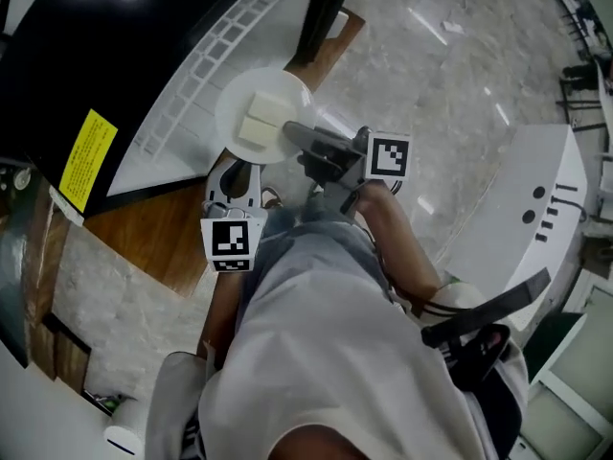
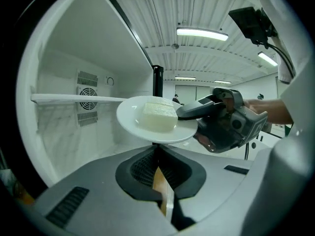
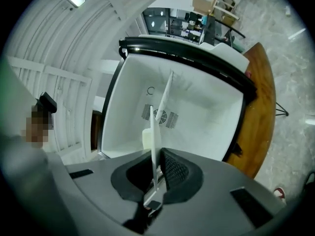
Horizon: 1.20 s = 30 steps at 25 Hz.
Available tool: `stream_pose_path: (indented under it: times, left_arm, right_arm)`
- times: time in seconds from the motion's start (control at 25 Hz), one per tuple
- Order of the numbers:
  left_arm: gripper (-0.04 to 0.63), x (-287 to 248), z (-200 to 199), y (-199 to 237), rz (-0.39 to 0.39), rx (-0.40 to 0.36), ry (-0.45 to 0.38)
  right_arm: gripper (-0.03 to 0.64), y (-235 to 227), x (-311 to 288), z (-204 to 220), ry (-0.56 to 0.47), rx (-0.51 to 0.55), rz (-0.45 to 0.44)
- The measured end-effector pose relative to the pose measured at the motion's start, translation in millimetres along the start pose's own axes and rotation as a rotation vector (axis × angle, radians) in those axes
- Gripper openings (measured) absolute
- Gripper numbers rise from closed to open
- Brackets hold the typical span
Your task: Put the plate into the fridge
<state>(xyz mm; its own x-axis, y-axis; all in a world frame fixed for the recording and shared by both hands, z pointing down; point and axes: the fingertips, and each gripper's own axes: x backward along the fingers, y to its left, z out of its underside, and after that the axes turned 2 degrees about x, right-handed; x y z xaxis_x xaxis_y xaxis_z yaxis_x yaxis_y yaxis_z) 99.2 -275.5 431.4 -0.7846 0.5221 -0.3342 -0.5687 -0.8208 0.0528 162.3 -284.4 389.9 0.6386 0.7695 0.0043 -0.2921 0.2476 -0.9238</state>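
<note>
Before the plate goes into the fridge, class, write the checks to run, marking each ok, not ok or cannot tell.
1. Right tool clamped on the plate rim: ok.
2. White block sitting on the plate, plate near level: ok.
3. Fridge open in front: ok.
4. Room below the shelf: ok, nothing seen there.
5. Left tool shut, holding nothing: ok.
6. Grip firm enough: cannot tell.

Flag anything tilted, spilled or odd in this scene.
Nothing stands out. The right hand-held gripper pinches the plate by its rim, the plate sits roughly level before the open fridge, and the white block rests on it with nothing spilled.
</note>
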Motion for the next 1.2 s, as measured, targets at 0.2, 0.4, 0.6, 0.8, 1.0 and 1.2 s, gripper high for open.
stream_pose_path:
  times: [0.2, 0.4, 0.6, 0.8, 1.0, 1.2]
  left_arm:
    - [0.017, 1, -19, 24, -0.16, 0.041, -0.052]
    - [0.017, -5, -37, 31, -0.3, 0.05, -0.074]
    - [0.017, -17, -63, 25, -0.383, 0.013, -0.118]
    - [0.017, -29, -89, 17, -0.431, -0.067, -0.154]
    - [0.017, -28, -104, 15, -0.457, -0.058, -0.19]
    - [0.017, -35, -113, 18, -0.469, -0.059, -0.207]
  right_arm:
    - [0.029, 14, -35, -17, 0.113, -0.043, -0.118]
    - [0.029, 12, -55, -35, 0.223, -0.102, -0.163]
    - [0.03, 5, -74, -56, 0.279, -0.279, -0.161]
    - [0.029, 3, -88, -66, 0.336, -0.307, -0.147]
    - [0.031, 8, -99, -65, 0.375, -0.281, -0.125]
    - [0.031, 16, -107, -62, 0.393, -0.293, -0.149]
